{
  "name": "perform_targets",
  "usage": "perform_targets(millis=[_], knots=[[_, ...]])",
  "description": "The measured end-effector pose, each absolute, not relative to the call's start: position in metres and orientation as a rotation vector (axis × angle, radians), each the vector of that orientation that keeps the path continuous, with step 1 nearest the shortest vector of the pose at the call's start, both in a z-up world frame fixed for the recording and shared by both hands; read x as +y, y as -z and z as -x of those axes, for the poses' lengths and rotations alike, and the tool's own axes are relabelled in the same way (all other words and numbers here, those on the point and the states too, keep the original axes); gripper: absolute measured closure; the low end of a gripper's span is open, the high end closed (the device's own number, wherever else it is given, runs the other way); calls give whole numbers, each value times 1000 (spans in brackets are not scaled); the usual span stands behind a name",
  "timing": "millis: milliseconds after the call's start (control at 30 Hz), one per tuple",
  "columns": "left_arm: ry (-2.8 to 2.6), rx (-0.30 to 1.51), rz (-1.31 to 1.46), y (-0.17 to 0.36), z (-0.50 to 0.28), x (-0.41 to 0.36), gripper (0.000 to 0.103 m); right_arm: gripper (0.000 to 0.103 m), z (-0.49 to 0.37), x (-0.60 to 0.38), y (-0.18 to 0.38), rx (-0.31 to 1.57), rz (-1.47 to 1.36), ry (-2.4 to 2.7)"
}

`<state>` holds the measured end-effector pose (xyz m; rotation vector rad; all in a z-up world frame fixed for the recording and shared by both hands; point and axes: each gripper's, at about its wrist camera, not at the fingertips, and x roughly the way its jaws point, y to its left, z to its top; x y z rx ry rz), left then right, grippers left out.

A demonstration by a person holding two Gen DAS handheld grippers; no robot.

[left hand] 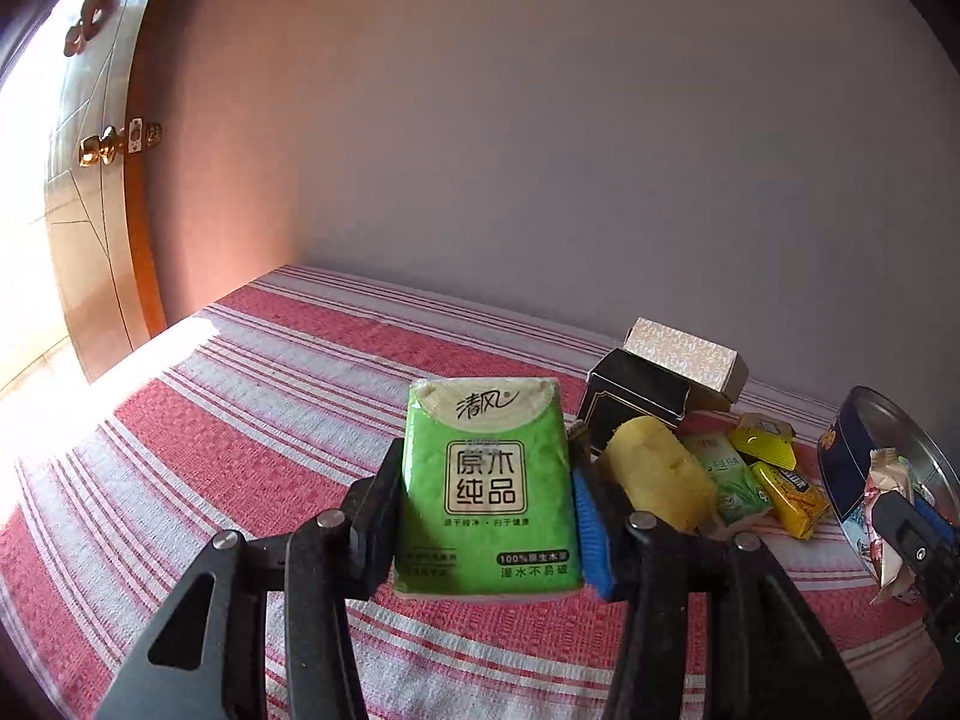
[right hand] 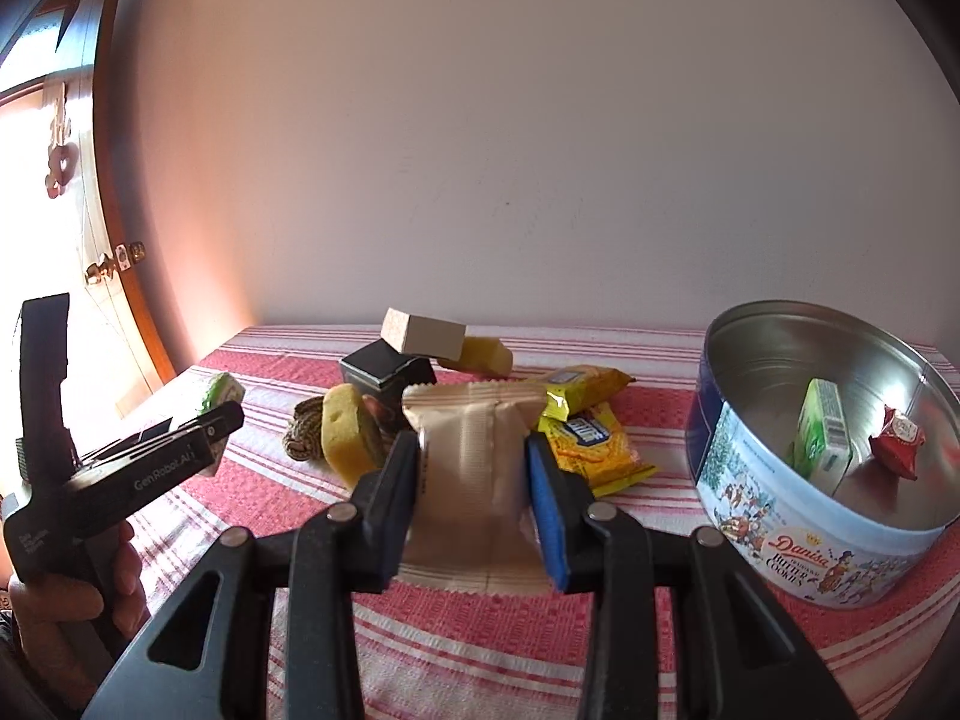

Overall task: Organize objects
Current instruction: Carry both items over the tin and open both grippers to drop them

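My left gripper (left hand: pixel 486 480) is shut on a green tissue pack (left hand: pixel 486 480) and holds it above the striped cloth. In the right wrist view the left gripper (right hand: pixel 204 420) shows at the left with the green pack (right hand: pixel 219 390) at its tip. My right gripper (right hand: pixel 474 480) is shut on a beige snack packet (right hand: pixel 474 468), left of the round Danisa cookie tin (right hand: pixel 780 516). The tin holds a green pack (right hand: pixel 822 432) and a red wrapped sweet (right hand: pixel 897 435). In the left wrist view the tin (left hand: pixel 840 456) and the right gripper (left hand: pixel 912 534) show at the far right.
A pile lies on the red-and-white striped cloth (right hand: pixel 480 660): a black box (right hand: pixel 384 375), a beige box (right hand: pixel 423 333), yellow sponge pieces (right hand: pixel 345 432), yellow snack packets (right hand: pixel 594 444), a braided cord (right hand: pixel 303 426). A wall stands behind. A wooden door (left hand: pixel 102 192) is at the left.
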<state>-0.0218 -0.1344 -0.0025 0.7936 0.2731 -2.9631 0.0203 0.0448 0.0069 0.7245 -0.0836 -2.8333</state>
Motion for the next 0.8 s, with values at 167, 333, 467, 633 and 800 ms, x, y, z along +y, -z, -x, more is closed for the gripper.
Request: perform_targets(millis=[167,333,467,633,800], knots=[[2974,174,-721,-7,12,-120,52,67,-21,63,-12,-76,-682,2865],[3000,171,-666,-16,5,-91,52,67,-22,83,-18,-70,-625,2906],[3035,142,-646,-22,6,-65,52,67,-25,100,-22,-51,-588,2944],[3082,117,-626,-27,6,-32,52,67,-25,125,-28,-52,-559,2994],[3139,78,-595,-35,8,7,52,67,-26,157,-36,-80,-519,3059]])
